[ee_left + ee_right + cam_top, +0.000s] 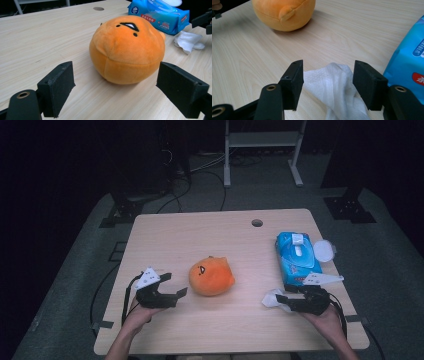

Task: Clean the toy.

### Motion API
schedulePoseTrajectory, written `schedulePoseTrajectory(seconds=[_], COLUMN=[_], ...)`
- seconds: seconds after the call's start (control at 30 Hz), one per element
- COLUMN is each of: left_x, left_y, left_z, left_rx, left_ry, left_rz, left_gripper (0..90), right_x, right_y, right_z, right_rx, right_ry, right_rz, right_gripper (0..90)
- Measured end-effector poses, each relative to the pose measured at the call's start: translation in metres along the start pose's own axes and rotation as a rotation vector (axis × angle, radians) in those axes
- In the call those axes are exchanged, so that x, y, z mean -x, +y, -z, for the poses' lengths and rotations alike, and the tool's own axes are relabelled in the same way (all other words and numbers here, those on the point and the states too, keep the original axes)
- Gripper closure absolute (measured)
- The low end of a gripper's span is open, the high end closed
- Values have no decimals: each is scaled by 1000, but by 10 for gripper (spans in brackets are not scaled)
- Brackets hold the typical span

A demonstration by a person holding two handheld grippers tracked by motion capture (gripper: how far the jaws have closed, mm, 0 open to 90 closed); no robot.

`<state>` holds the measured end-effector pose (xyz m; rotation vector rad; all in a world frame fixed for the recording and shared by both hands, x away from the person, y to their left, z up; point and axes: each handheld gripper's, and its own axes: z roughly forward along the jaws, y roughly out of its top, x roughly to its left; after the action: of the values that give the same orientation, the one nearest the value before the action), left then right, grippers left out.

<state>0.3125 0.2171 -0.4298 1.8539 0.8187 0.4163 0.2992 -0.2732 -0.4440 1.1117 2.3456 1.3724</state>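
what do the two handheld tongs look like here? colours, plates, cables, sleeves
Both tongs are matte black with two blocky rectangular jaws. The left tongs carry a pale grey three-cornered plate on top and a black cable trailing off the table's near edge. The right tongs have the same plate and a black cable on their outer side. Brass-coloured eyelets sit at the jaw bases in the gripper views. No sleeves; forearms are bare.

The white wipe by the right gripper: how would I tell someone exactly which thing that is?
Start at the blue wipes pack on the table's right side. Just in front of its near end lies the white wipe, between the right gripper's jaws. It is crumpled, loose and plain white, unlike the printed pack.
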Motion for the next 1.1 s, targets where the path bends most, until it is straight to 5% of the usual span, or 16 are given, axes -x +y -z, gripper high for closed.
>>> schedulePoseTrajectory(seconds=[1.1], left_x=[-6], left_y=[-27], left_z=[31], left_rx=[-35], left_ry=[29], left_rz=[12], left_gripper=[116], right_x=[-5], right_y=[0], right_z=[-5], right_rx=[-13], right_ry=[10], right_rz=[12], right_gripper=[385])
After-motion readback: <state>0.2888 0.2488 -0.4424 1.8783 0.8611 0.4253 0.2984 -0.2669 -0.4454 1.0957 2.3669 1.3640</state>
